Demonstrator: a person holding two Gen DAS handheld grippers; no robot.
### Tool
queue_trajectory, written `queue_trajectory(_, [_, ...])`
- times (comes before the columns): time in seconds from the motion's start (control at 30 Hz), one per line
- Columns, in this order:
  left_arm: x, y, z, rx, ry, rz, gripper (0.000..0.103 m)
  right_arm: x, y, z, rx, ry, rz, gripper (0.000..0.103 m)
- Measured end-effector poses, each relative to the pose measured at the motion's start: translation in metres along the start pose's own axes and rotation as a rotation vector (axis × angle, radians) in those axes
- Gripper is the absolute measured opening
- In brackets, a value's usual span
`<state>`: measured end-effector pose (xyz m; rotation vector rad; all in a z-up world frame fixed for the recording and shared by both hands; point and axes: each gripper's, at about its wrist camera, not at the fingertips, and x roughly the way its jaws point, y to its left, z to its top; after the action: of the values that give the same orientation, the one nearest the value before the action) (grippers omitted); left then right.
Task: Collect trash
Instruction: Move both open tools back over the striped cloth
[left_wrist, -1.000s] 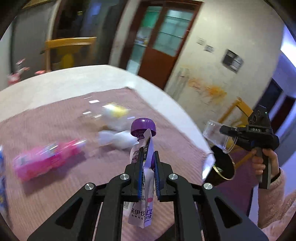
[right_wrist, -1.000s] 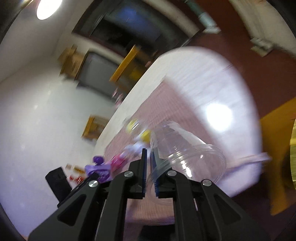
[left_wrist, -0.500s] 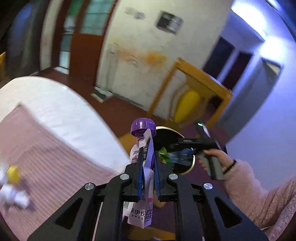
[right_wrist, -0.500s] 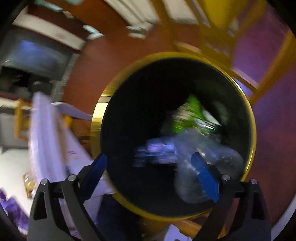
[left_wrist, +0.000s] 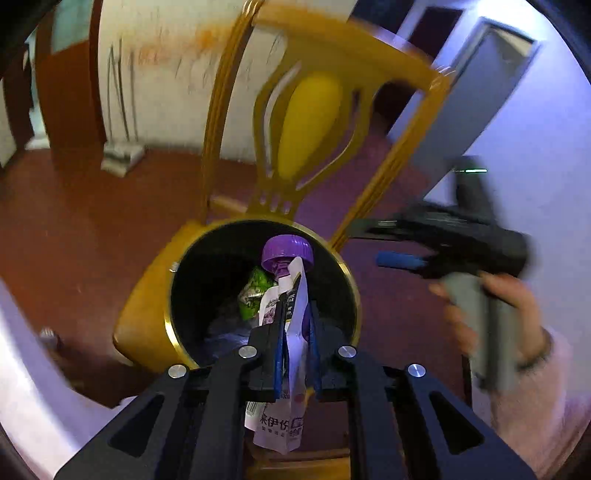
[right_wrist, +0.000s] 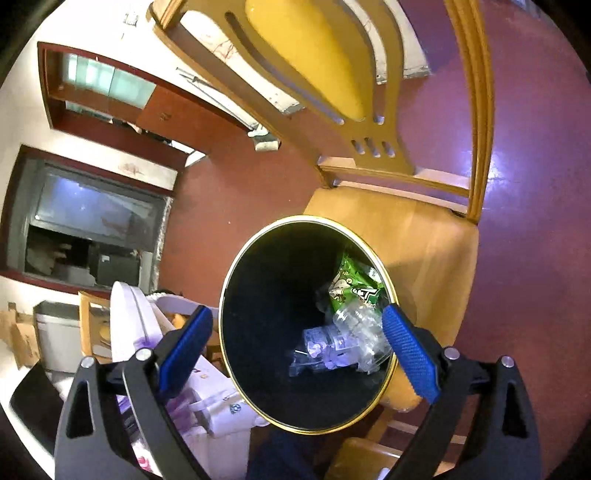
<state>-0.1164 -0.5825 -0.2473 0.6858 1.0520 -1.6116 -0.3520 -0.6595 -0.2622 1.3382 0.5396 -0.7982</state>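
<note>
Drink pouch (left_wrist: 291, 354), white with a purple cap (left_wrist: 287, 252), sits clamped upright in my left claw (left_wrist: 294, 350), blue pads pressed flat on both faces of it, printed bottom hanging below the fingers. It hangs directly over the mouth of the trash bin (left_wrist: 177, 332), a black-walled can with a gold rim; the cap reads against the bin's dark interior. From the left wrist view I see a green wrapper (left_wrist: 255, 293) inside the bin at about 9 o'clock of the cap. My right claw (right_wrist: 295, 347) is spread wide with nothing between the pads, one blue pad (right_wrist: 186, 345) outside the rim at 8 o'clock of the bin (right_wrist: 236, 384), the other (right_wrist: 410, 356) over the rim at 4 o'clock. Down in the bin on that view: the green wrapper (right_wrist: 352, 286) at 2 o'clock, crumpled clear plastic (right_wrist: 347, 341) beneath it toward 4 o'clock. Bin stands on the seat of a yellow wooden chair (right_wrist: 436, 258), backrest rising at 12 o'clock. The bench (right_wrist: 129, 321), white edge with pinkish cloth, lies at 8 o'clock of the bin. In the left wrist view the right claw (left_wrist: 400, 260) shows blurred at 3 o'clock, my hand (left_wrist: 517, 314) on its grip. Red-brown floor (right_wrist: 229, 192) all round.
</note>
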Motion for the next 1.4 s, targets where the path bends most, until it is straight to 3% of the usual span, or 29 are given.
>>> queue_trajectory(0.03, [0.016,0.004,0.004,-0.036,0.02,0.03,0.069,-0.001,-0.001,0.0,0.005,0.0,0.008,0.093])
queue_trajectory(0.07, [0.023,0.007,0.004,-0.061,0.021,0.058,0.084,-0.001,-0.002,0.0,0.01,0.001,0.014,0.093])
queue_trajectory(0.1, [0.027,0.01,0.001,-0.087,0.003,0.08,0.092,-0.004,-0.003,0.001,0.012,0.0,0.019,0.093])
queue_trajectory(0.2, [0.03,0.014,-0.006,-0.12,-0.008,0.049,0.097,-0.009,-0.003,0.001,0.001,-0.007,0.024,0.093])
queue_trajectory(0.37, [0.013,0.017,-0.02,-0.121,-0.036,0.112,0.097,-0.004,0.005,-0.007,-0.005,0.007,0.016,0.093])
queue_trajectory(0.57, [-0.027,0.024,-0.055,-0.179,-0.075,0.258,0.097,0.006,0.039,-0.039,-0.078,0.031,-0.027,0.093])
queue_trajectory(0.67, [-0.069,0.022,-0.075,-0.175,-0.168,0.334,0.097,0.004,0.072,-0.061,-0.157,0.004,-0.019,0.093])
queue_trajectory(0.8, [-0.144,0.037,-0.106,-0.228,-0.297,0.524,0.097,-0.009,0.139,-0.089,-0.329,-0.039,0.02,0.093])
queue_trajectory(1.0, [-0.254,0.088,-0.206,-0.468,-0.422,0.695,0.097,-0.005,0.262,-0.176,-0.656,-0.012,0.173,0.093])
queue_trajectory(1.13, [-0.328,0.102,-0.296,-0.664,-0.483,0.938,0.097,-0.001,0.342,-0.266,-0.895,0.052,0.35,0.093])
queue_trajectory(1.27, [-0.399,0.086,-0.363,-0.822,-0.574,1.163,0.097,-0.013,0.401,-0.348,-1.112,0.123,0.505,0.093])
queue_trajectory(1.4, [-0.449,0.052,-0.39,-0.86,-0.654,1.321,0.097,-0.046,0.434,-0.408,-1.248,0.138,0.644,0.093])
